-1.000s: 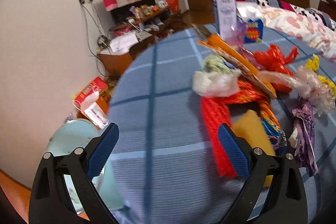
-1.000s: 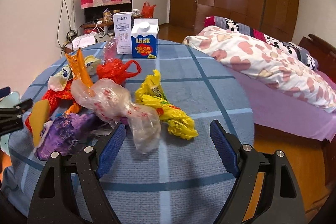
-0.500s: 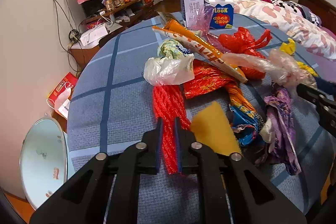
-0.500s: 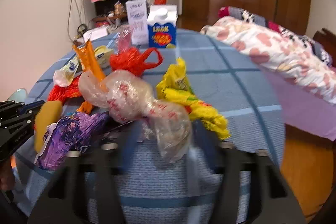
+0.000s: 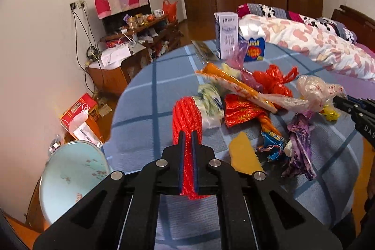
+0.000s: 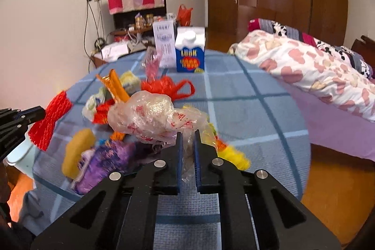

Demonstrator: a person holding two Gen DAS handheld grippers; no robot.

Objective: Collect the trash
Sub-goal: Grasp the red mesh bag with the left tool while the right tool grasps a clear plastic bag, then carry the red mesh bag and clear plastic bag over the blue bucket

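My left gripper (image 5: 187, 134) is shut on a red mesh net (image 5: 186, 116), which hangs lifted off the blue checked tablecloth (image 5: 145, 95). The right wrist view shows the same red net (image 6: 50, 118) raised at the left, with the left gripper (image 6: 35, 113) on it. My right gripper (image 6: 187, 132) is shut on the tail of a crumpled clear plastic bag (image 6: 152, 116) with red print. That clear bag (image 5: 314, 88) also shows in the left wrist view, held up by the right gripper (image 5: 339, 101).
More trash lies on the table: a yellow piece (image 5: 243, 154), a purple wrapper (image 5: 300, 139), an orange wrapper (image 5: 234, 83), a red bag (image 5: 271, 79), and a yellow bag (image 6: 232, 154). Two cartons (image 6: 190, 53) stand at the back. A pale blue bin (image 5: 70, 170) sits below left, a bed (image 6: 316, 67) to the right.
Both grippers went from wide open to shut, the left on the red net and the right on the clear bag. Both have since lifted their items slightly.
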